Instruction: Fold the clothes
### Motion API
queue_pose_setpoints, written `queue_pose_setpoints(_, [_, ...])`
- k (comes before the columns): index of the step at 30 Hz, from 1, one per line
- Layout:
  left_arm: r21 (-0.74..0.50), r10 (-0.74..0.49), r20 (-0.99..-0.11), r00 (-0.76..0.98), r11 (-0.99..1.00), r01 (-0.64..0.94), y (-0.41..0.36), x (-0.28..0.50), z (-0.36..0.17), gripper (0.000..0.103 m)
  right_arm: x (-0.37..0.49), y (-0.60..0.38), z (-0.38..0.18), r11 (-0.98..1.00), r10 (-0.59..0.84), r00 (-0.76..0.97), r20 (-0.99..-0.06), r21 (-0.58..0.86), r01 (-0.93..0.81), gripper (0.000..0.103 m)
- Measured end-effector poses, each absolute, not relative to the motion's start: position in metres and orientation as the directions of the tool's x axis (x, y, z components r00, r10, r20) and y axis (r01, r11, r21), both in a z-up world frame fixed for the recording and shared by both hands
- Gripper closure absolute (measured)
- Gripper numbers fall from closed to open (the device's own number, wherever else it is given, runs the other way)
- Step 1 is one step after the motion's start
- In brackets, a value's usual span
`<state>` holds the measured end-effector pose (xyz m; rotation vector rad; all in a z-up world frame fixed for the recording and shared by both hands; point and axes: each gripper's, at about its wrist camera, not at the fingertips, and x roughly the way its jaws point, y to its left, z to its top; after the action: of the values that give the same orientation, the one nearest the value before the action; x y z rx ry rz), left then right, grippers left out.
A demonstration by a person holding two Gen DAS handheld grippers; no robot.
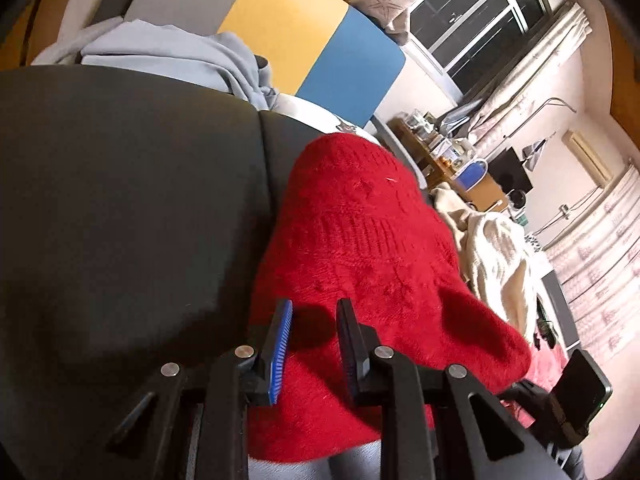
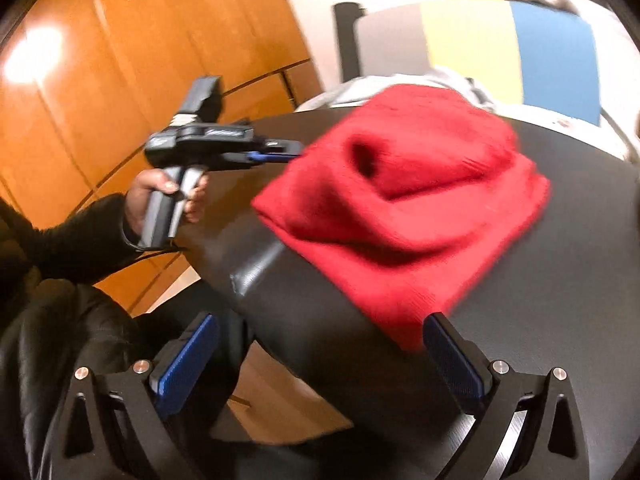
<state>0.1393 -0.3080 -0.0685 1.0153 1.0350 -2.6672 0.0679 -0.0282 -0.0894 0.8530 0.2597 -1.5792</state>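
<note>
- Two grippers face a red knit sweater bunched on the black counter.
- The left gripper hovers over the sweater's near edge, its jaws slightly apart and empty.
- The right gripper is spread wide at the counter's near edge, holding nothing.
- A light grey garment lies at the counter's far edge.

You have almost nothing readable here. The only lettering sits on the side of the black handheld left gripper body, seen from your right wrist camera: a pale cursive logo and a small white mark beside it, both too blurred to make out. You get no labels or numbers elsewhere.
</note>
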Motion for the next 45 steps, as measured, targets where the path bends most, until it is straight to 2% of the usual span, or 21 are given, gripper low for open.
queue_pose_setpoints(4, [-0.588,0.165,-0.603,-0.78,-0.753,0.295,-0.304,0.138,-0.072,0.08,0.065,-0.057,-0.122,-0.299,-0.691,0.046,-0.722,0.343,0.89,0.0])
queue_pose_setpoints(8, [-0.634,0.191,-0.571,-0.799,-0.721,0.281,-0.306,0.147,-0.077,0.08,0.064,-0.038,-0.109,-0.304,-0.709,0.096,-0.699,0.425,0.852,0.0])
queue_pose_setpoints(10, [-0.639,0.183,-0.564,-0.805,-0.714,0.286,-0.308,0.154,-0.079,0.08,0.051,-0.027,-0.091,-0.322,-0.743,0.074,-0.665,0.452,0.832,0.0])
queue_pose_setpoints(15, [-0.626,0.159,-0.565,-0.809,-0.721,0.296,-0.31,0.164,-0.083,0.08,0.007,-0.02,-0.046,-0.393,-0.857,-0.076,-0.51,0.551,0.736,0.0])
queue_pose_setpoints(19, [-0.626,0.155,-0.556,-0.817,-0.725,0.289,-0.308,0.167,-0.085,0.079,-0.035,-0.06,-0.056,-0.448,-0.851,-0.085,-0.519,0.63,0.634,0.0])
queue_pose_setpoints(24, [-0.614,0.152,-0.541,-0.827,-0.744,0.265,-0.305,0.171,-0.084,0.079,-0.074,-0.084,-0.085,-0.564,-0.795,-0.113,-0.597,0.656,0.501,0.002])
queue_pose_setpoints(25, [-0.611,0.151,-0.538,-0.83,-0.747,0.26,-0.304,0.172,-0.084,0.079,-0.078,-0.083,-0.09,-0.571,-0.794,-0.113,-0.598,0.669,0.476,0.006])
queue_pose_setpoints(27, [-0.606,0.15,-0.531,-0.834,-0.755,0.251,-0.303,0.174,-0.084,0.079,-0.086,-0.081,-0.099,-0.577,-0.799,-0.113,-0.591,0.698,0.424,0.021])
queue_pose_setpoints(28, [-0.604,0.15,-0.528,-0.836,-0.758,0.246,-0.302,0.174,-0.084,0.079,-0.087,-0.084,-0.101,-0.596,-0.786,-0.12,-0.607,0.691,0.409,0.052])
queue_pose_setpoints(29, [-0.601,0.149,-0.525,-0.838,-0.762,0.241,-0.302,0.175,-0.084,0.079,-0.086,-0.085,-0.096,-0.605,-0.778,-0.13,-0.615,0.676,0.421,0.093])
queue_pose_setpoints(33, [-0.603,0.149,-0.484,-0.862,-0.771,0.206,-0.3,0.18,-0.076,0.076,-0.081,-0.088,-0.07,-0.628,-0.752,-0.176,-0.635,0.608,0.486,0.092])
queue_pose_setpoints(35, [-0.61,0.147,-0.461,-0.875,-0.769,0.193,-0.301,0.184,-0.072,0.075,-0.07,-0.078,-0.04,-0.596,-0.784,-0.231,-0.576,0.593,0.542,0.093])
queue_pose_setpoints(37, [-0.611,0.153,-0.469,-0.87,-0.767,0.194,-0.301,0.183,-0.074,0.073,-0.065,-0.059,-0.031,-0.607,-0.78,-0.272,-0.563,0.579,0.544,0.093])
queue_pose_setpoints(41, [-0.602,0.169,-0.484,-0.859,-0.776,0.186,-0.297,0.174,-0.075,0.072,-0.077,-0.032,-0.089,-0.718,-0.678,-0.26,-0.688,0.543,0.435,0.093])
queue_pose_setpoints(45, [-0.559,0.199,-0.481,-0.854,-0.82,0.124,-0.282,0.152,-0.063,0.072,-0.085,-0.014,-0.122,-0.673,-0.736,-0.256,-0.626,0.641,0.368,0.092])
